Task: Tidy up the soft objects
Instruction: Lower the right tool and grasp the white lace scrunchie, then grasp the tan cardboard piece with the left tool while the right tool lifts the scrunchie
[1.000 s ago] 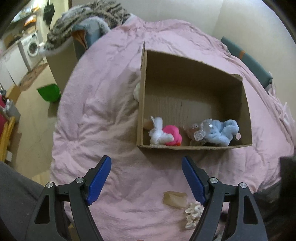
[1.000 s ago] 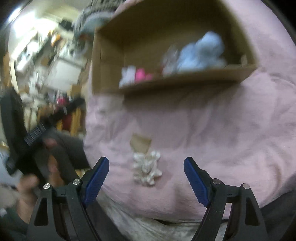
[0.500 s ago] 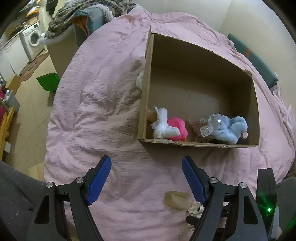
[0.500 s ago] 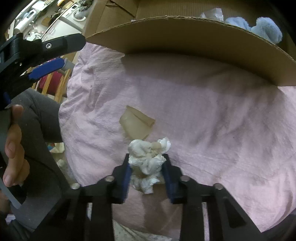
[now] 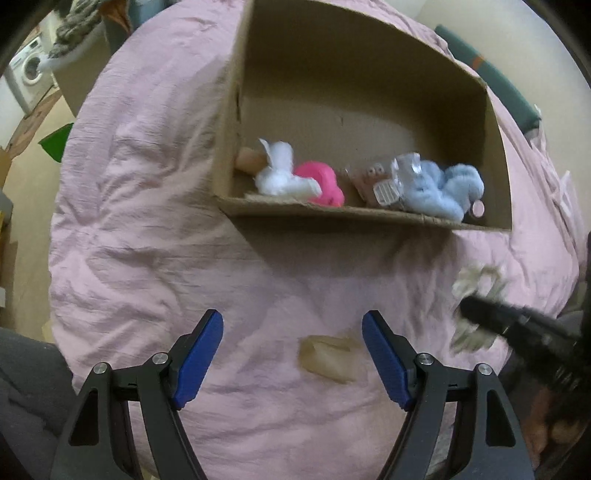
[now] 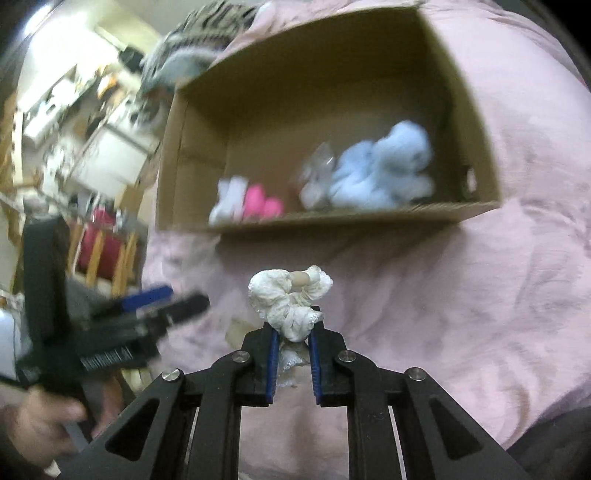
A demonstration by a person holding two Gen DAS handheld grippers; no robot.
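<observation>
My right gripper (image 6: 291, 338) is shut on a white lacy soft toy (image 6: 290, 299) and holds it above the pink bedspread (image 6: 480, 295), in front of the cardboard box (image 6: 295, 221). The toy also shows, blurred, in the left wrist view (image 5: 476, 284). My left gripper (image 5: 293, 332) is open and empty over the bedspread (image 5: 147, 240), with a small tan soft piece (image 5: 327, 356) lying between its fingers. The box (image 5: 369, 214) holds a white toy (image 5: 280, 177), a pink toy (image 5: 321, 182), a small brown toy (image 5: 373, 181) and a light blue plush (image 5: 439, 188).
A striped fur blanket (image 5: 79, 18) lies at the bed's far left. A washing machine (image 5: 27, 74) and a green bin (image 5: 55, 142) are on the floor left of the bed. A teal cushion (image 5: 498, 81) is at the far right.
My right gripper has lifted the white toy off the bedspread and carried it toward the box. My left gripper has moved closer to the box and stays open.
</observation>
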